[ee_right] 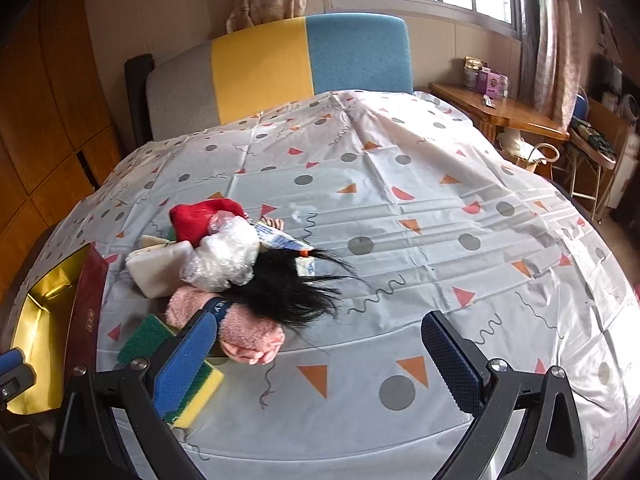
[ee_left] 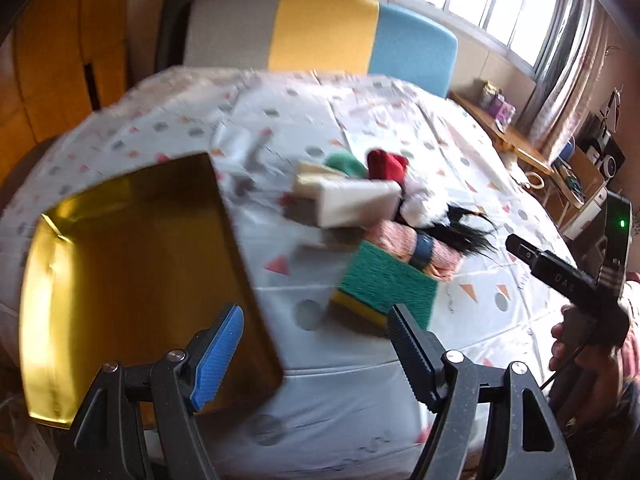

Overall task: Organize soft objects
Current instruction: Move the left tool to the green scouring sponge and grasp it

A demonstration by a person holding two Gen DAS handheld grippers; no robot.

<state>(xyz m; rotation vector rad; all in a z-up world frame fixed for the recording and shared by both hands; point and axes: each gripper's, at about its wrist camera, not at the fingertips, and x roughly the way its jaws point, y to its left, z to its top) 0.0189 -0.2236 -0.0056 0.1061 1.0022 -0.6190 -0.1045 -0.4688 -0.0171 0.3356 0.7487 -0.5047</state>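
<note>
We see our left gripper (ee_left: 316, 346) with its jaws spread wide and nothing between them, hanging over the near edge of the bed. Our right gripper (ee_right: 320, 354) is likewise spread and empty above the patterned sheet (ee_right: 400, 208).

Just past the left fingers, at the left edge of the bed, sits an open box (ee_left: 132, 264) with a shiny gold inside and no contents visible. To its right lies a green and yellow sponge (ee_left: 386, 284), flat on the sheet, partly behind the right gripper's left finger in the right wrist view.

Touching the sponge is a rolled pink towel (ee_right: 248, 326) with a blue band around it. A tuft of black hair (ee_right: 292, 288) lies over the towel. Behind these come a crumpled clear plastic bundle (ee_right: 224, 256), a white block (ee_right: 160, 268) and a red cloth piece (ee_right: 196, 218), all heaped together.

Farther off stands a grey, yellow and blue headboard (ee_right: 280, 64), with a wooden side table (ee_right: 500, 110) by the window.
</note>
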